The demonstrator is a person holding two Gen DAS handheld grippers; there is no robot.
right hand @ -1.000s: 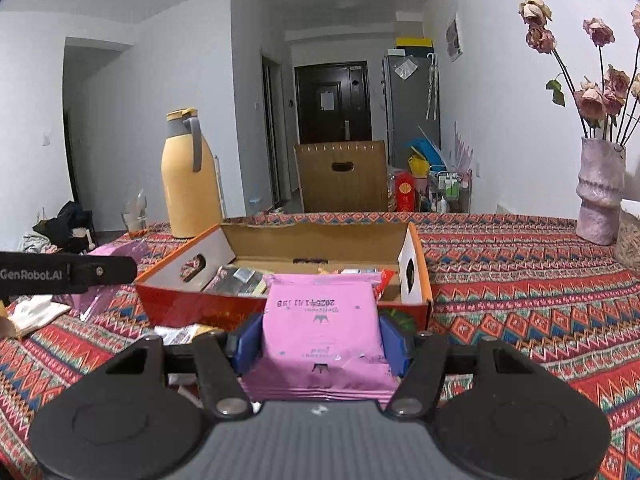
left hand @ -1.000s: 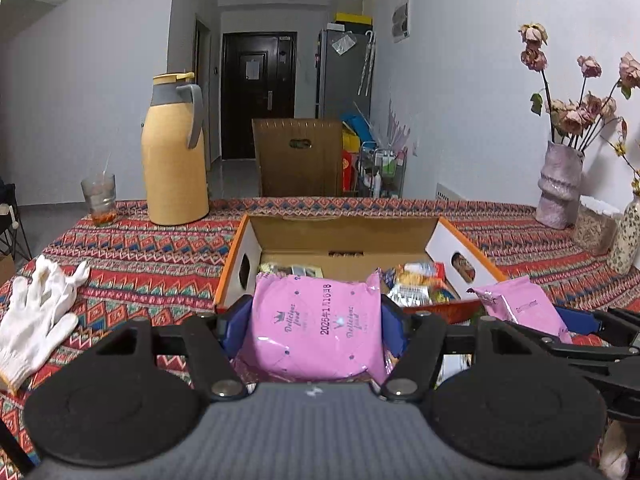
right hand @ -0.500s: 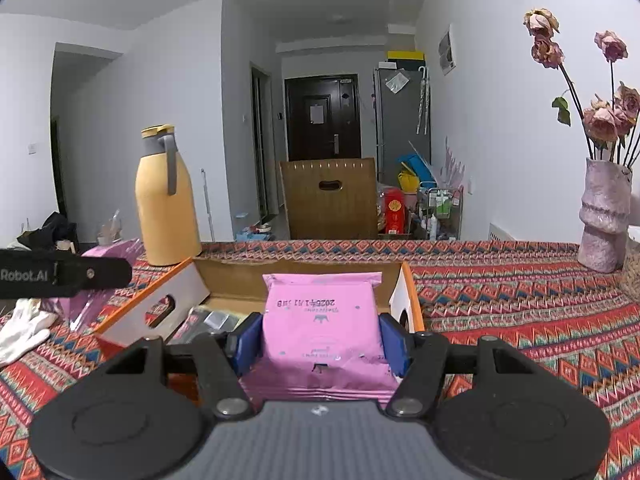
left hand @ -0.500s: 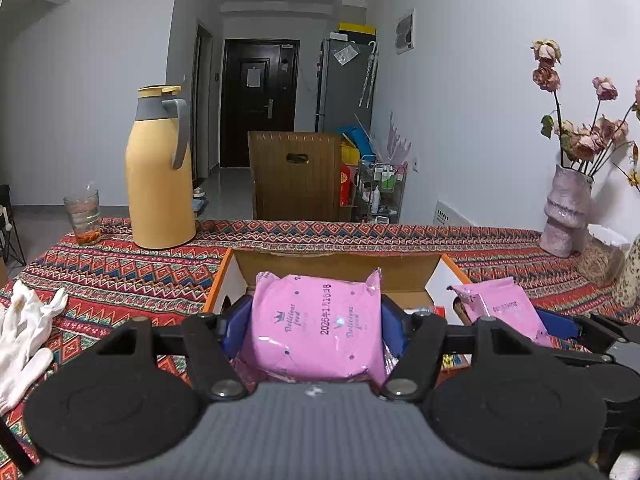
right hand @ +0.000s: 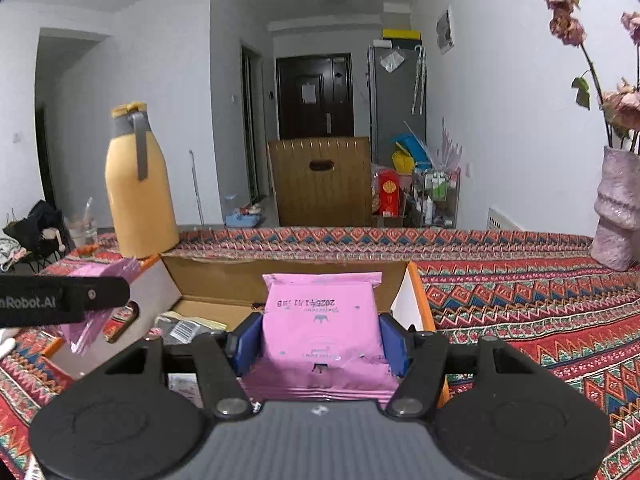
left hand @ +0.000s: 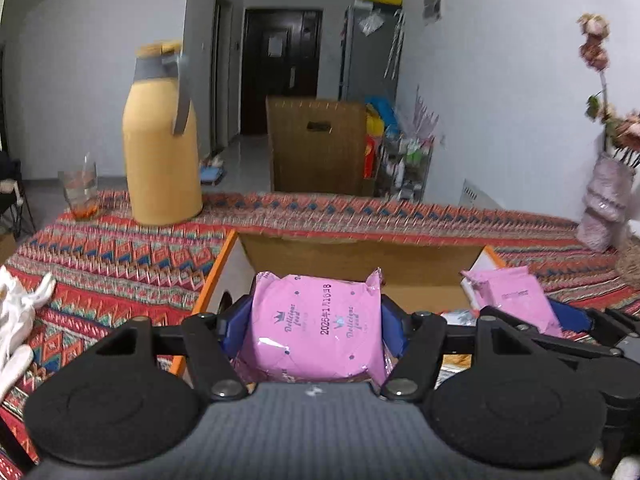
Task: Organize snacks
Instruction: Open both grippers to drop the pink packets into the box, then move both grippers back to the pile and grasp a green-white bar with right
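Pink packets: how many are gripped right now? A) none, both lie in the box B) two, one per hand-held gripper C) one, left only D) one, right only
B: the left hand-held gripper clamps one pink packet between its blue pads, and the right hand-held gripper clamps a second pink packet, both held in front of the open cardboard box.

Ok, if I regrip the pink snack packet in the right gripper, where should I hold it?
Probably as now: the right gripper pinches the pink foil snack packet across its two long side edges, coming from the near sealed end. The pillow-shaped body is soft and narrow enough to fit between the blue finger pads, leaving the far end free over the open cardboard box.
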